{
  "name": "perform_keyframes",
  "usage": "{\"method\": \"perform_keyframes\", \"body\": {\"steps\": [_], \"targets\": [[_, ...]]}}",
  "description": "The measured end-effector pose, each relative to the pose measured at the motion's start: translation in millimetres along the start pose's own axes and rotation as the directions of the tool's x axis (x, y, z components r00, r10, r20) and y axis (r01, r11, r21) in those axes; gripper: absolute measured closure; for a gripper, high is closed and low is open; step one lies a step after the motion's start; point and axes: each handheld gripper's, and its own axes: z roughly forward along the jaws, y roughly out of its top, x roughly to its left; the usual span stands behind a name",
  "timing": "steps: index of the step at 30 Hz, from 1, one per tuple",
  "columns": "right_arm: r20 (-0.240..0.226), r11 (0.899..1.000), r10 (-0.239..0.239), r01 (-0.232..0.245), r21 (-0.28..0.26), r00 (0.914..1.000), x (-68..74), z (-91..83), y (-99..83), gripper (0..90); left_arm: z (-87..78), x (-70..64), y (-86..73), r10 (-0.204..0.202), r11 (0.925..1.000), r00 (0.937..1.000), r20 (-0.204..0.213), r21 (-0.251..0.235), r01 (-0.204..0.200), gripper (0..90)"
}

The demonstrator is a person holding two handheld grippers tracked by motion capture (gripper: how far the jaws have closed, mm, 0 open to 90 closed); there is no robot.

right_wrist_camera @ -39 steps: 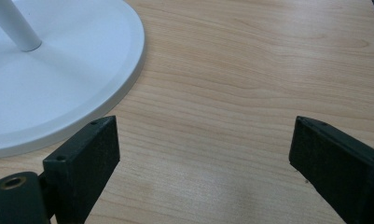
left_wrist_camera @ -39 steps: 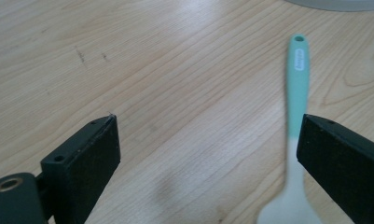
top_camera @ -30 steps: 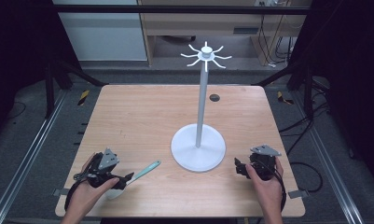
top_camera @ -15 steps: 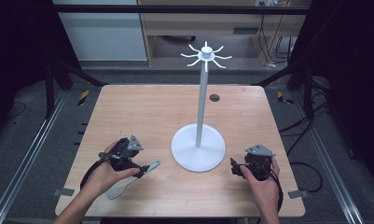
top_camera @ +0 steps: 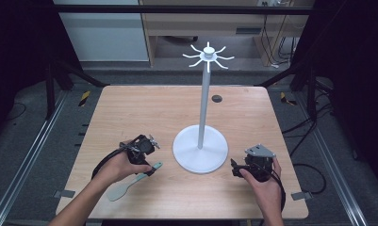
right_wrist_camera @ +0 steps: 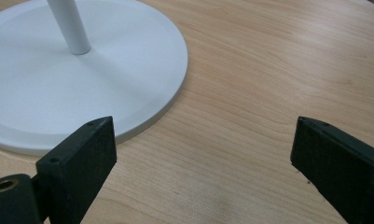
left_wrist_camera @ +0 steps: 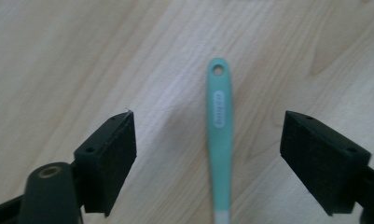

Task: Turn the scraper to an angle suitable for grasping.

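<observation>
Desk (top_camera: 144,113): pale wood, carrying everything I work with.
Stand (top_camera: 200,153): white, round base mid-desk, thin pole rising to a crown of hooks.
Spatula (top_camera: 130,182): teal handle with a grey blade, flat on the desk left of the stand's base.
Left tool (left_wrist_camera: 208,154): mine, released, jaws spread either side of the spatula's handle.
Right tool (right_wrist_camera: 203,163): mine, released, jaws wide over bare wood just beside the base.
</observation>
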Motion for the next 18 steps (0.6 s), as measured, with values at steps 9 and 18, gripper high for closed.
{"method": "perform_keyframes", "body": {"steps": [9, 18], "targets": [[0.003, 1.0, 0.01, -0.01, 0.018, 0.9999, -4.3, 6.9, 1.3, 7.2, 14.5, 3.3, 2.7, 0.003, 0.9993, 0.9996, 0.029, 0.036, -0.004, 27.8], [0.003, 1.0, 0.013, -0.013, 0.023, 0.9999, -5.8, 4.3, -1.2, 7.2, 21.9, 2.1, 5.0, -0.009, 0.9994, 0.9992, 0.04, 0.034, 0.007, 40.3]]}}
